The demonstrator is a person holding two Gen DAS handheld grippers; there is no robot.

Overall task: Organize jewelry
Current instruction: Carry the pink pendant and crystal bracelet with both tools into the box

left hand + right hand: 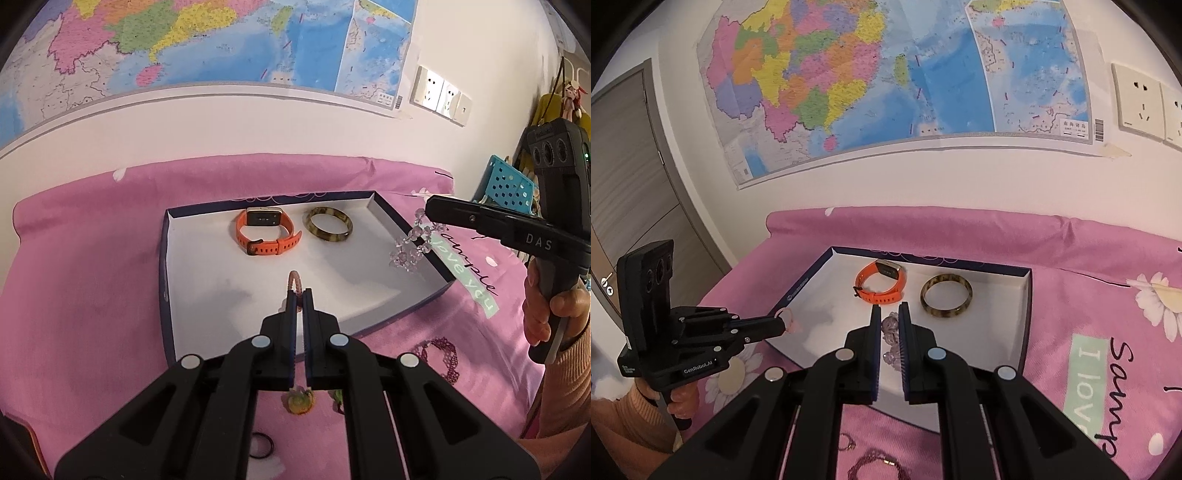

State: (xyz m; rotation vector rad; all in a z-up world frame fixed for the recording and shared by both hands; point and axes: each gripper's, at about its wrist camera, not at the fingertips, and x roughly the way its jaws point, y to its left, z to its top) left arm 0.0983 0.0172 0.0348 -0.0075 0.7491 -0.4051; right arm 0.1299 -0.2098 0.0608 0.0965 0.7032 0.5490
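A shallow white box (207, 280) with dark blue walls lies on the pink cloth; it also shows in the right wrist view (997, 347). In it lie an orange watch (267, 230) (882, 286) and a mottled brown bangle (328, 229) (946, 295). My left gripper (300, 295) (783, 325) is shut on a pink hair ring (294, 282) (786, 318) above the box's near left part. My right gripper (889, 317) (428, 210) is shut on a clear purple bead bracelet (891, 332) (412, 247), hanging over the box's right wall.
On the cloth near me lie a dark purple chain (441, 354) (875, 461), a black ring (261, 445), a small orange charm (299, 402) and a small ring (846, 441). A wall with a map and sockets (439, 96) stands behind. A blue basket (506, 188) sits far right.
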